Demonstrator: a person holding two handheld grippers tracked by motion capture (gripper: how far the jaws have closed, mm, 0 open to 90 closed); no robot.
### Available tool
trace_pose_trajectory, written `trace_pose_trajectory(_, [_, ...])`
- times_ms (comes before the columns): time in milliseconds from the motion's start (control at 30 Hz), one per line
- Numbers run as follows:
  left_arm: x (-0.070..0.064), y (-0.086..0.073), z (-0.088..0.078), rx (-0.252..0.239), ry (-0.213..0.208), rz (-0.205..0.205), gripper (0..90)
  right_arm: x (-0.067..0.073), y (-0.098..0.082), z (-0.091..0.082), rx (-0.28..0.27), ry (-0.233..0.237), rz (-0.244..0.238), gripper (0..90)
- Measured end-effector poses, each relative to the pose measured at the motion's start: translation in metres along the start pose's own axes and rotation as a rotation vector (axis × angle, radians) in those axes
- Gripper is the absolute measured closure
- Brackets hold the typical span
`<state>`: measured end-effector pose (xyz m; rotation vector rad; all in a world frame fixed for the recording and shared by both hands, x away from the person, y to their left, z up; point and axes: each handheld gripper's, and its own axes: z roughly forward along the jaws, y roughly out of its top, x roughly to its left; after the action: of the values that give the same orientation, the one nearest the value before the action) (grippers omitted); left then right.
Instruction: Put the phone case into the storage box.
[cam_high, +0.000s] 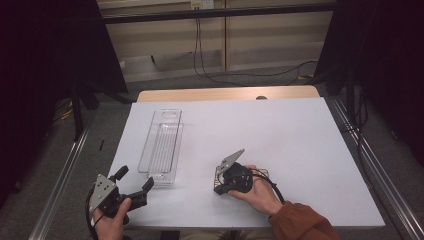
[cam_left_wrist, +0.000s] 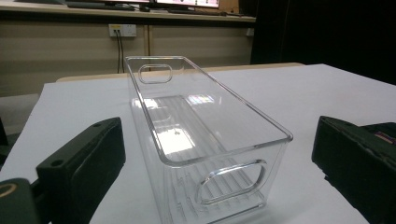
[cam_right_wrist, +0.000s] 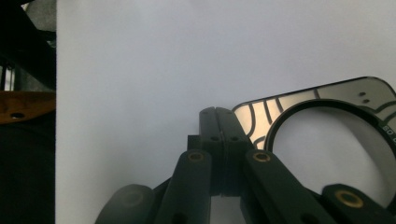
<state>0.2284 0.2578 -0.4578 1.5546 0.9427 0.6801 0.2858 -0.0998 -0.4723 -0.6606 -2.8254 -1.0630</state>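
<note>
Left gripper (cam_high: 134, 185): it is hovering at the near left corner of the surface, its black fingers (cam_left_wrist: 81, 161) standing wide apart and released, grasping nothing. It is pointing straight at the near end of the bin, which suggests the person is lining up to take that end wall between the fingers.

Clear plastic bin (cam_high: 161, 145): this long, narrow, transparent rectangular container with ribbed floor and an oval handle cut-out at each short end is sitting upright on the left part of the surface, its length running away from the person. It is standing empty. Its near end wall (cam_left_wrist: 229, 179) is lying just ahead of the left gripper, between the lines of the two fingers but not touching either.

White surface (cam_high: 280, 135): a white sheet is covering the wooden table, giving a plain ground for the work.

Right gripper (cam_high: 220, 185): it is resting low over the surface, near the middle front, held in the person's right hand (cam_high: 257, 192). Its fingers (cam_right_wrist: 219, 140) are clenched flat together with nothing between them.

Flat plate with round opening (cam_right_wrist: 322, 95): a thin, shiny, pale piece with dark curved lines and a black-rimmed circular hole is lying on the surface just beside the right gripper's closed tips. Whether the tips are touching it I cannot tell; probably they are pushing or steadying it.
</note>
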Motion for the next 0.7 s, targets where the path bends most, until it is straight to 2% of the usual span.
trace_pose_trajectory(233, [0.0,0.0,0.0,0.002,0.002,0.005,2.8,-0.011,0.0,-0.002,-0.011,-0.014,0.035,90.0])
trace_pose_trajectory(300, [0.0,0.0,0.0,0.002,0.002,0.005,2.8,-0.014,-0.001,-0.002,-0.015,-0.031,0.043,90.0])
trace_pose_trajectory(467, [0.0,0.0,0.0,0.002,0.003,0.004,2.8,-0.019,-0.001,-0.005,-0.012,-0.05,0.085,90.0])
trace_pose_trajectory(700, [0.0,0.0,0.0,0.002,0.004,0.004,2.8,-0.028,-0.003,-0.007,-0.024,-0.071,0.103,90.0])
